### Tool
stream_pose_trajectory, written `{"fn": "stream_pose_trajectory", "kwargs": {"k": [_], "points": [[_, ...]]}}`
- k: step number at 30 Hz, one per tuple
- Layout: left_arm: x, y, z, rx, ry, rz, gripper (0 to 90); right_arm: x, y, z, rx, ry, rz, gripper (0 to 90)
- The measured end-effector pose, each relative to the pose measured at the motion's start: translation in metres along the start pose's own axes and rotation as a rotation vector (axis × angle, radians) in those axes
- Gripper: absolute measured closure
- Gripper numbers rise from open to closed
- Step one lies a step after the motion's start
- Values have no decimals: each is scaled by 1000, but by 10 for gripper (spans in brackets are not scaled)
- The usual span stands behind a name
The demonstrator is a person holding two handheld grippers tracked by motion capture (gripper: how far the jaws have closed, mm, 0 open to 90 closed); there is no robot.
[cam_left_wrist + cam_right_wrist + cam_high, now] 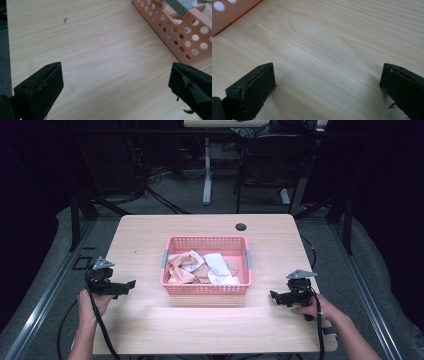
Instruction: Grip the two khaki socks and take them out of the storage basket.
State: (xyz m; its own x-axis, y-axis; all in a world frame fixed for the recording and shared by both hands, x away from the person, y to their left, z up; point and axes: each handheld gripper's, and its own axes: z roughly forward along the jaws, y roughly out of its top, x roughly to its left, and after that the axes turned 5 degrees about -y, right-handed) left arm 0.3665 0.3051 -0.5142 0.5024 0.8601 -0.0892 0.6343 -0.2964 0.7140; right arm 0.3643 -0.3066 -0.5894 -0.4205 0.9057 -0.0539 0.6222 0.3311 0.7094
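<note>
A pink perforated basket (pixel 206 289) stands in the middle of the wooden table (pixel 150 320). Inside it lie crumpled cloths, peach ones (pixel 179 270) at the left and white ones (pixel 216 265) at the right. My left gripper (pixel 131 284) rests near the table's left edge, pointing at the basket, open with nothing between its jaws. Its own view has the gripper (pixel 116 85) over bare wood, with the basket's corner (pixel 186 37) at the upper right. My right gripper (pixel 273 295) sits right of the basket, open and empty. In its own view the gripper (pixel 327 83) hangs low over bare wood.
A grey handle (pixel 164 259) is on the basket's left end and another (pixel 249 259) on its right end. A dark cable hole (pixel 241 226) lies near the table's far edge. Beyond the table are desk legs, cables and dark frames on a grey floor.
</note>
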Motion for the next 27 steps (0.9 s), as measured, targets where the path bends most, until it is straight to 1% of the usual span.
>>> {"fn": "stream_pose_trajectory", "kwargs": {"k": [2,3,5,6,8,9,11,12,13,14,15,16,18,19,21,22,23,24,25,26,27], "points": [[-1,2,0,0,-2,6,0,0,0,0,0,0,0,0],[-3,9,-2,-9,-11,14,0,0,0,0,1,0,-1,0],[-5,15,-3,-6,-23,22,0,0,0,0,0,1,-1,0],[-5,15,-3,-6,-23,22,0,0,0,0,0,0,-1,0],[-12,28,-5,-5,-29,58,0,0,0,0,1,1,-1,0],[-12,28,-5,-5,-29,58,0,0,0,0,1,1,-1,0],[-15,35,-6,-2,-41,70,0,0,0,0,1,0,-1,0],[-18,46,-6,4,-60,91,0,0,0,0,2,2,-3,0],[-18,46,-6,4,-60,91,0,0,0,0,0,0,-1,0],[-20,55,-4,11,-74,100,0,0,0,0,1,-2,-3,0],[-22,58,-3,18,-78,112,0,0,0,0,3,-5,-4,0],[-22,58,-3,18,-78,112,0,0,0,0,3,-5,-4,0],[-28,66,-1,29,-89,145,0,0,0,0,2,-4,-3,0],[-29,70,1,24,-86,151,0,0,0,0,2,-4,-3,0],[-32,79,3,24,-109,152,0,0,0,0,2,-5,-2,0],[-32,79,3,24,-109,152,0,0,0,0,2,-5,-2,0],[-35,83,5,37,-109,172,0,0,0,0,3,-5,-2,0],[-35,83,5,37,-109,172,0,0,0,0,3,-5,-2,0],[-37,87,7,43,-109,183,0,0,0,0,2,-5,-2,0],[-38,89,9,48,-114,182,0,0,0,0,2,-5,-2,0],[-39,91,11,52,-110,186,0,0,0,0,2,-5,-2,0]]}}
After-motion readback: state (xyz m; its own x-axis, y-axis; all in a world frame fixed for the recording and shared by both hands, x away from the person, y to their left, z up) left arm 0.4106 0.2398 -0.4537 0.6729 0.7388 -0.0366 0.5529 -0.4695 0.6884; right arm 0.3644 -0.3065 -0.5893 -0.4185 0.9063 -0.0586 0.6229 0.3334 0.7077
